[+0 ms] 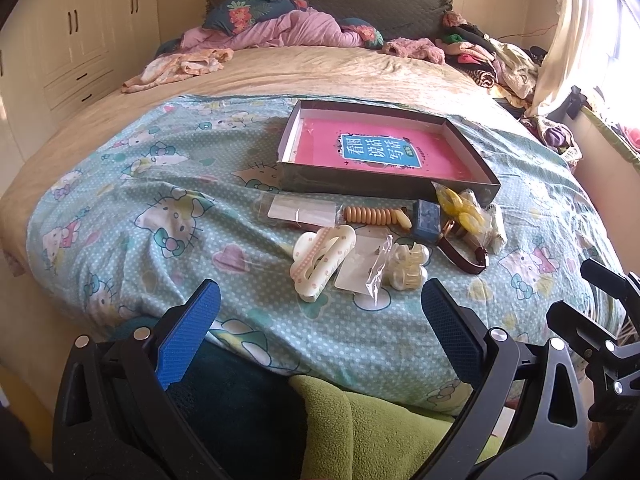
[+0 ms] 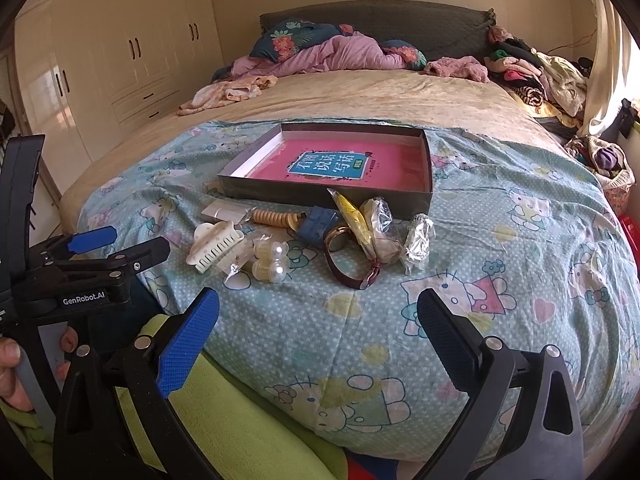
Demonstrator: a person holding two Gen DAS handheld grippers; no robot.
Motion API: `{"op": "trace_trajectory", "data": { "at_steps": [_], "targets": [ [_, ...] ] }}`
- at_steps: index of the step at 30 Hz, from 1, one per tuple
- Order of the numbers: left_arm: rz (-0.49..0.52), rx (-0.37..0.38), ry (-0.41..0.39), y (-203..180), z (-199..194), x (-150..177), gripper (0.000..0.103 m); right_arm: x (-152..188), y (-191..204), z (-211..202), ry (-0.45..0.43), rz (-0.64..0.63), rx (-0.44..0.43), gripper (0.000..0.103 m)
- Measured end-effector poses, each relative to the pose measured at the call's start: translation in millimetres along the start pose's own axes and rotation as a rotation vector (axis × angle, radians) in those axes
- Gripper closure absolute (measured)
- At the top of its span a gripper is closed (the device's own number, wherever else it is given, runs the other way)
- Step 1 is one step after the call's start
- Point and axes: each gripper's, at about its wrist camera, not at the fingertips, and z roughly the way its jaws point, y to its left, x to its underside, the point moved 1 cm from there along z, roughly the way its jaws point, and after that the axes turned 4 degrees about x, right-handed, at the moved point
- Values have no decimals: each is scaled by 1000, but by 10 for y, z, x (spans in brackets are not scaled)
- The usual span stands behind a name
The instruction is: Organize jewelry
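Observation:
A shallow grey box [image 1: 380, 186] [image 2: 320, 200] with a pink book inside lies on the Hello Kitty cover. In front of it sits a heap of accessories: a cream hair claw [image 1: 320, 260] [image 2: 214, 244], a pearl clip [image 1: 408, 268] [image 2: 272, 262], an orange spiral hair tie [image 1: 376, 216] [image 2: 276, 218], a blue box [image 1: 426, 218] [image 2: 318, 224], a brown-strap watch [image 1: 464, 252] [image 2: 348, 256] and plastic packets [image 2: 418, 244]. My left gripper [image 1: 320, 312] is open and empty, just short of the hair claw. My right gripper [image 2: 318, 318] is open and empty, near the watch.
The bed [image 1: 280, 72] carries pillows and a purple blanket [image 1: 288, 28] at its head and a clothes pile [image 1: 500, 60] at the far right. Wardrobes [image 2: 120, 48] stand on the left. Green fabric [image 2: 248, 420] lies below the grippers.

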Motion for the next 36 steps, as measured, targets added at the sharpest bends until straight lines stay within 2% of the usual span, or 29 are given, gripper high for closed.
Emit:
{"op": "trace_trajectory", "data": {
  "at_steps": [15,18,25,36],
  "targets": [
    [-101,-76,43,528,238,-97,9,-284,-100,204,-13,12,-14,4],
    [-108,-57,58,601,295,-100,9,-355,-162,247,-22,19,-8,4],
    [-81,45,97,580,498,-146,9,-459,-382,390,-23,56,16,4],
    [4,74,174,386,979,-174,9,-435,-785,643,5,120,72,4]
  ]
}}
